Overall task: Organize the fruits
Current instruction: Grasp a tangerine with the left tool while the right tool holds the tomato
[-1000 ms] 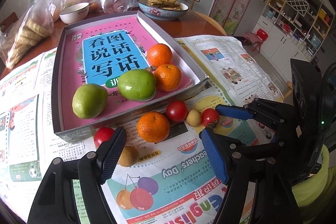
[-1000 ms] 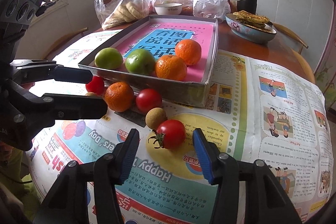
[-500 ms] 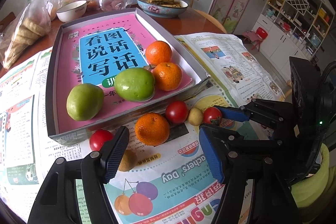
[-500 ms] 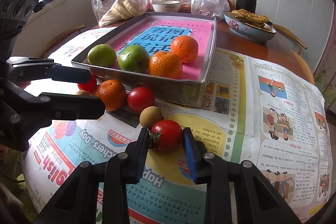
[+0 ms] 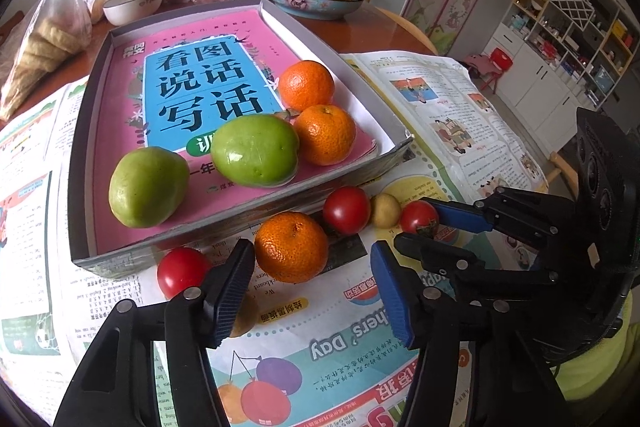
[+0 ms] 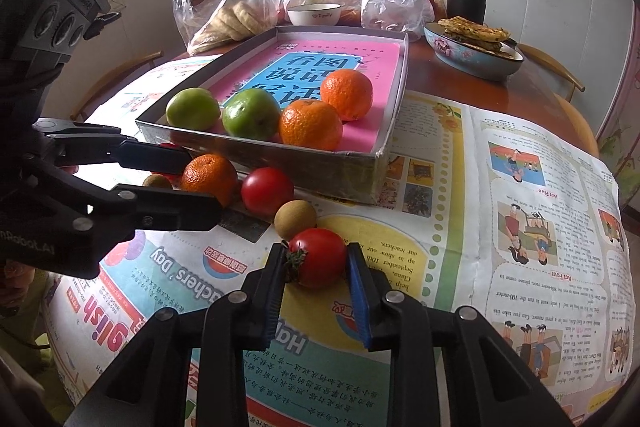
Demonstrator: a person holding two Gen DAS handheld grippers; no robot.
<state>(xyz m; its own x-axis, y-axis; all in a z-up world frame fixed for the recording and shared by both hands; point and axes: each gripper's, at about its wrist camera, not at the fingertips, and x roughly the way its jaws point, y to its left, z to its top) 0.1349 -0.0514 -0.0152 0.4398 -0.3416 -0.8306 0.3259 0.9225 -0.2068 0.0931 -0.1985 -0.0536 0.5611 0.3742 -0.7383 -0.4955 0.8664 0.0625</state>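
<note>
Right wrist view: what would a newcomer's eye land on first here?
The red tomato pinched between the right tongs, low in the middle on the newspaper. Behind it, the grey box with a pink book holds two green fruits and two oranges. At left, the open left tongs straddle a loose orange just outside the box.

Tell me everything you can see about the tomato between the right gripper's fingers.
The tomato is small, round, glossy red, with a dark dried calyx on its left side. It sits on the newspaper, in front of the gray box and just beside a small brown fruit. The right gripper has shut on it, a pad against each side. It looks whole and uncrushed.
</note>
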